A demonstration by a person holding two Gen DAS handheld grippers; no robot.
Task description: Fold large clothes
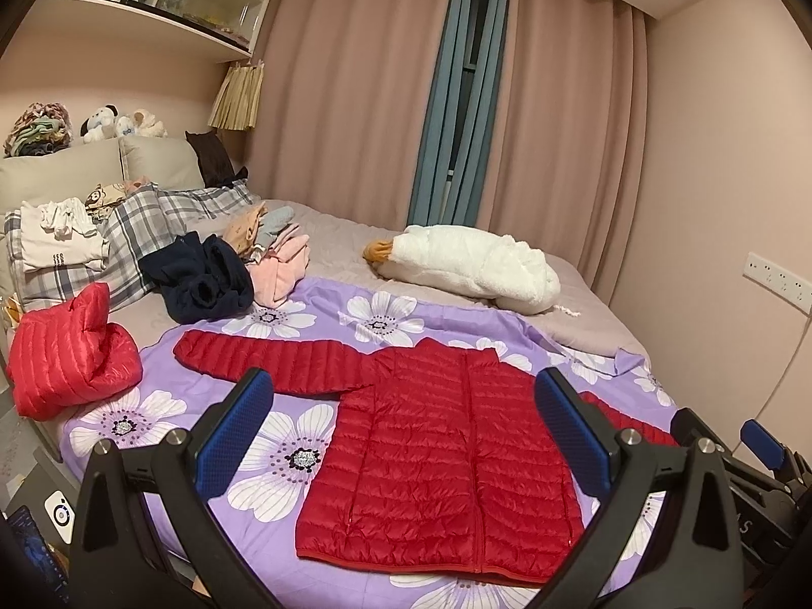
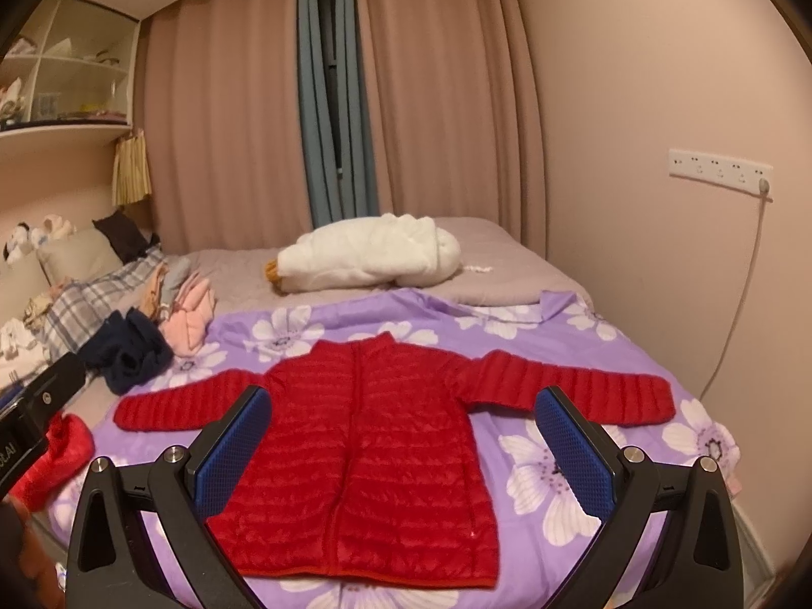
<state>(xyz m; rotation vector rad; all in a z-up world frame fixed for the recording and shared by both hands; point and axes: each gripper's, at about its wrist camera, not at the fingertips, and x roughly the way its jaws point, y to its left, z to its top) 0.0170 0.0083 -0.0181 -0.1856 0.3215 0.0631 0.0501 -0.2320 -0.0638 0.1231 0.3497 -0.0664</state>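
A red quilted puffer jacket (image 1: 436, 457) lies flat, front up and zipped, on a purple flowered sheet (image 1: 284, 462), both sleeves spread out sideways. It also shows in the right wrist view (image 2: 365, 457). My left gripper (image 1: 406, 431) is open and empty, held above the jacket's lower half. My right gripper (image 2: 403, 431) is open and empty, held above the jacket's hem area. A part of the right gripper shows at the left view's right edge (image 1: 761, 446).
A second red puffer garment (image 1: 66, 355) lies bundled at the bed's left edge. A dark navy garment (image 1: 203, 279), pink clothes (image 1: 284, 269) and plaid pillows (image 1: 132, 238) lie behind it. A white fleece garment (image 1: 472, 264) lies at the far side. A wall (image 2: 660, 101) runs along the right.
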